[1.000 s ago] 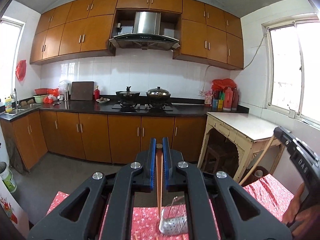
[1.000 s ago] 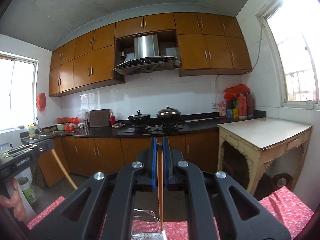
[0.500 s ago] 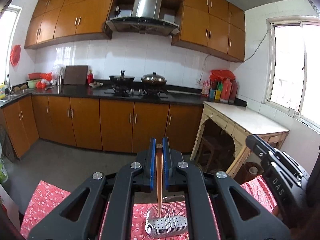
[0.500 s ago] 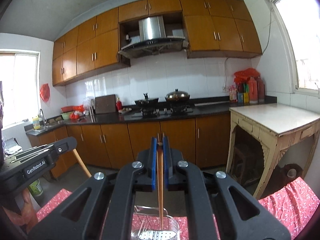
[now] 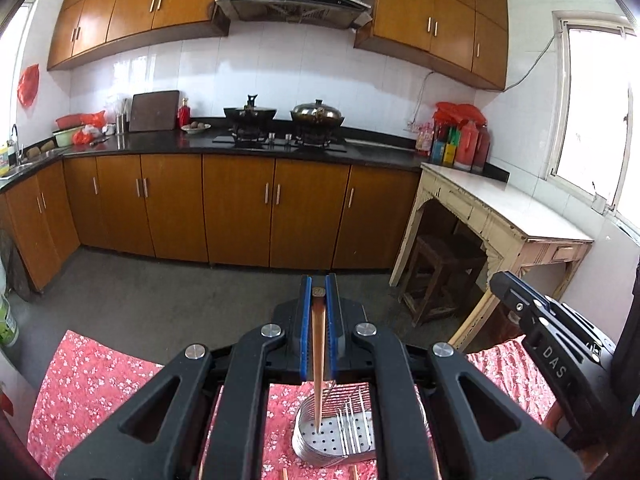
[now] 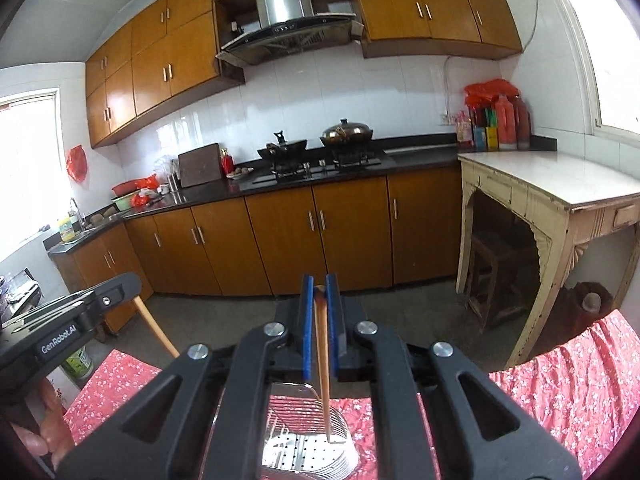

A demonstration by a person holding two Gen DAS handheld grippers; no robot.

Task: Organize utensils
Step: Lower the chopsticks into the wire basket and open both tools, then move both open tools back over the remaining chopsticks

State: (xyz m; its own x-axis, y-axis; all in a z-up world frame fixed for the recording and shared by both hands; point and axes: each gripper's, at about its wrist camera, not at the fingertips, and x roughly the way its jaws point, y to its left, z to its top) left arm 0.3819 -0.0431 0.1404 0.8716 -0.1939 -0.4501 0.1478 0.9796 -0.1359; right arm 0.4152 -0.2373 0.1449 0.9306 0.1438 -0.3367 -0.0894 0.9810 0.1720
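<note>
My left gripper (image 5: 318, 280) is shut on a brown chopstick (image 5: 318, 360) that hangs tip down. Its tip is over the perforated floor of a steel wire utensil basket (image 5: 336, 436), which stands on the red floral tablecloth (image 5: 100, 380). My right gripper (image 6: 319, 280) holds a second chopstick (image 6: 323, 360), slightly blurred, with its tip inside the same basket (image 6: 304, 448). The right jaws are opening, and the stick is still between the pads. Each gripper shows in the other's view: the right one (image 5: 520, 300) to the right, the left one (image 6: 100, 296) to the left, held by a hand (image 6: 36, 432).
A cream side table (image 5: 500, 208) with a dark stool (image 5: 436, 272) under it stands at the right, beyond the cloth-covered table. Brown cabinets and a black counter with a stove (image 5: 248, 144) line the far wall across bare grey floor.
Both grippers have sunk and tipped downward. The basket has come into fuller view under them, and both chopstick tips now reach into it. The right gripper shows larger in the left view.
</note>
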